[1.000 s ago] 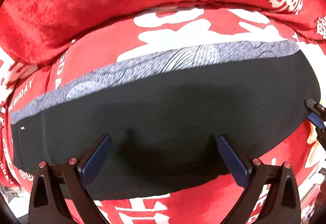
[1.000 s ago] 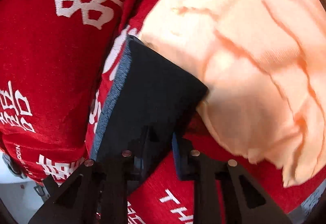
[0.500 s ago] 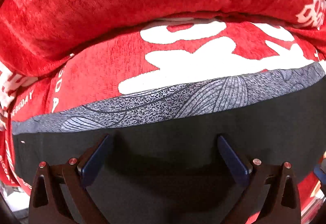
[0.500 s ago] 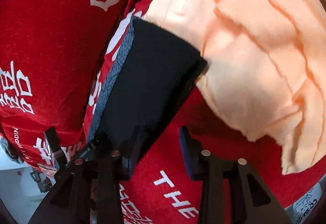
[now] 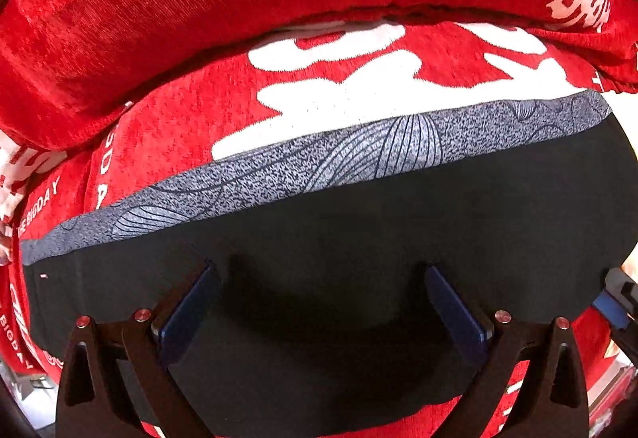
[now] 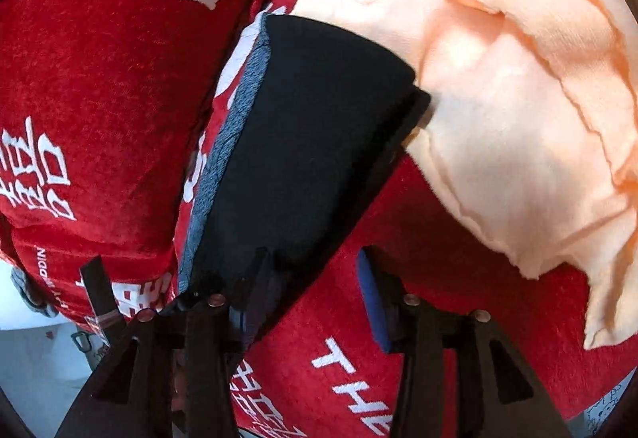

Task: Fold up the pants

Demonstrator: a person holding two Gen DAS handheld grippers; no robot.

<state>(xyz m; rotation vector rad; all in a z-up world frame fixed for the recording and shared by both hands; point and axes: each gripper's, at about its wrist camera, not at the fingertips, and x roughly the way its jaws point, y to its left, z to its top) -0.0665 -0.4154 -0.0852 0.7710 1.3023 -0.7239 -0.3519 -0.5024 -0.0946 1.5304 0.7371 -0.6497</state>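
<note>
Look at the black pants (image 5: 359, 258), lying folded flat on the red cover (image 5: 199, 39), with the grey band (image 5: 319, 162) along the far edge. Notice the peach cloth (image 6: 498, 119) just beside one end of the pants.

See the left gripper (image 5: 319, 274) pointing down over the middle of the pants, fingers wide apart, nothing pinched. See the right gripper (image 6: 313, 258) at the near end of the pants, jaws just now opening, fingers apart. Only an edge of the pants there, by one finger and not squeezed, with red cover showing in the gap.

Looks like letting go after a fold, then patting it neat. To do it well:

- Open the right fingers all the way before pulling back, so as not to drag the edge along.
- Pull back slowly and straight, away from the pants.
- Keep away from the peach cloth, so as not to catch it.
- Bring the left fingers down softly onto the top layer to press it flat.
- Push bumps out toward the edges, not toward the grey band.
- Check for even edges before making another fold.
</note>
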